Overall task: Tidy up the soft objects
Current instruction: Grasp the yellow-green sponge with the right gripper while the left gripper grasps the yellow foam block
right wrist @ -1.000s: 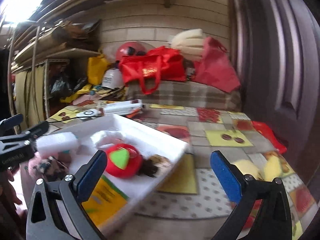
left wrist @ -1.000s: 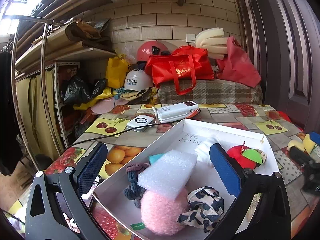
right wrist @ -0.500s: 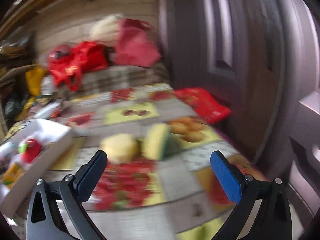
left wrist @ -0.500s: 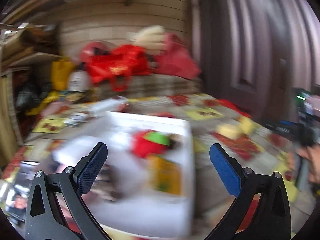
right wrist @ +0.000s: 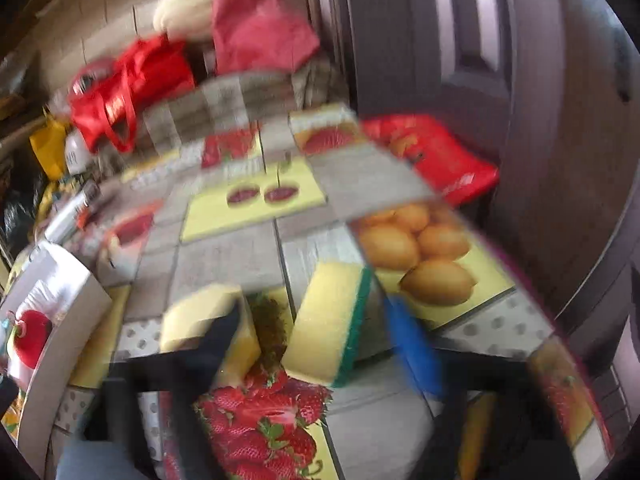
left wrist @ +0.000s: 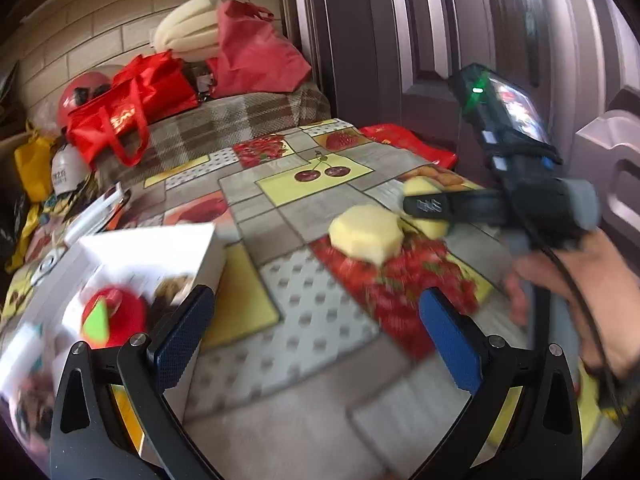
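Observation:
In the right wrist view, my right gripper (right wrist: 316, 308) hangs low over the table, its jaws closing. A yellow sponge with a green scouring side (right wrist: 328, 320) stands tilted between the blurred fingers, and the left finger is still apart from it. A thick pale yellow sponge (right wrist: 208, 312) lies just left of it. In the left wrist view, my left gripper (left wrist: 316, 340) is open and holds nothing, above the fruit-print tablecloth (left wrist: 304, 312). The pale yellow sponge (left wrist: 366, 236) lies ahead of it. A white box (left wrist: 160, 252) at the left holds a red plush apple (left wrist: 116, 316).
A hand (left wrist: 580, 292) holds the right gripper's black body at the right of the left wrist view. A dark door (left wrist: 420, 40) stands close behind the table's right edge. Red bags (left wrist: 132, 96) and a red packet (right wrist: 440, 156) sit at the back.
Both views have swung right, from the white box to the sponges near the door. The right jaws, wide apart before, now stand much narrower around the yellow-green sponge. The left gripper stays open.

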### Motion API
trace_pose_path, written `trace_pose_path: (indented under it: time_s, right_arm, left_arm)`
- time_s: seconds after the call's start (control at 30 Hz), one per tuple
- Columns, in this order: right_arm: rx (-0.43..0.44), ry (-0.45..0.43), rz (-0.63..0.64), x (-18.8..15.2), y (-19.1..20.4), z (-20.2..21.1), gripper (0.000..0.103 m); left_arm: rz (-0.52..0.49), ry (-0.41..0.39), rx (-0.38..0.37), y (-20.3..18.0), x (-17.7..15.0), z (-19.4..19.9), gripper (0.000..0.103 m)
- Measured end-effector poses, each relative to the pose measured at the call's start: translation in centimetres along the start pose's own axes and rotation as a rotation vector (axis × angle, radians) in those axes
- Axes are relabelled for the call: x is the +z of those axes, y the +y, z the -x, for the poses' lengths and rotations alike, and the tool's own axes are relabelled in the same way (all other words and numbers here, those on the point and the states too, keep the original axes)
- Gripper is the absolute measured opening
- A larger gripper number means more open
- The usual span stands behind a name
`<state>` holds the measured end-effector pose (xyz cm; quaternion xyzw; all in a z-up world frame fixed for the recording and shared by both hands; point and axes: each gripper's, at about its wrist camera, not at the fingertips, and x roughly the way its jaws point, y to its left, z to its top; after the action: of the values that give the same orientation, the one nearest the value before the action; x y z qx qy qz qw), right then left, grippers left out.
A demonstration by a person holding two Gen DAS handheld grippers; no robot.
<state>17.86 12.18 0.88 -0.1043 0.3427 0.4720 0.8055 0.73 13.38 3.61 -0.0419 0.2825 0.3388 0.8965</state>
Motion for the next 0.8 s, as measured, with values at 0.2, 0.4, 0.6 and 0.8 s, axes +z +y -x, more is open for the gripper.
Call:
trace_pose_path:
  time_s: [0.2, 0.4, 0.6, 0.8]
  right_arm:
    - [0.131, 0.006, -0.211, -1.2, -5.2, 0.9, 0.027]
    - [0.215, -0.006, -0.331, -1.7, -7.4, 1.1, 0.027]
    - [0.231, 0.001, -0.342, -1.5, -7.5, 0.7, 0.027]
    - [0.229, -0.002, -0.330, -1.4, -7.3, 0.8, 0.027]
  left_arm:
    - [-0.024, 0.035, -0.025, -2.2, 3.3, -5.2, 0.102]
    - [-0.057, 0.169, -0.072, -3.1, 4.8, -10.1, 0.102]
    - [-0.124, 0.259, -0.047, -4.4, 4.5, -12.2, 0.096]
    - [-0.119, 0.170, -0.013, -4.2, 4.8, -10.6, 0.059]
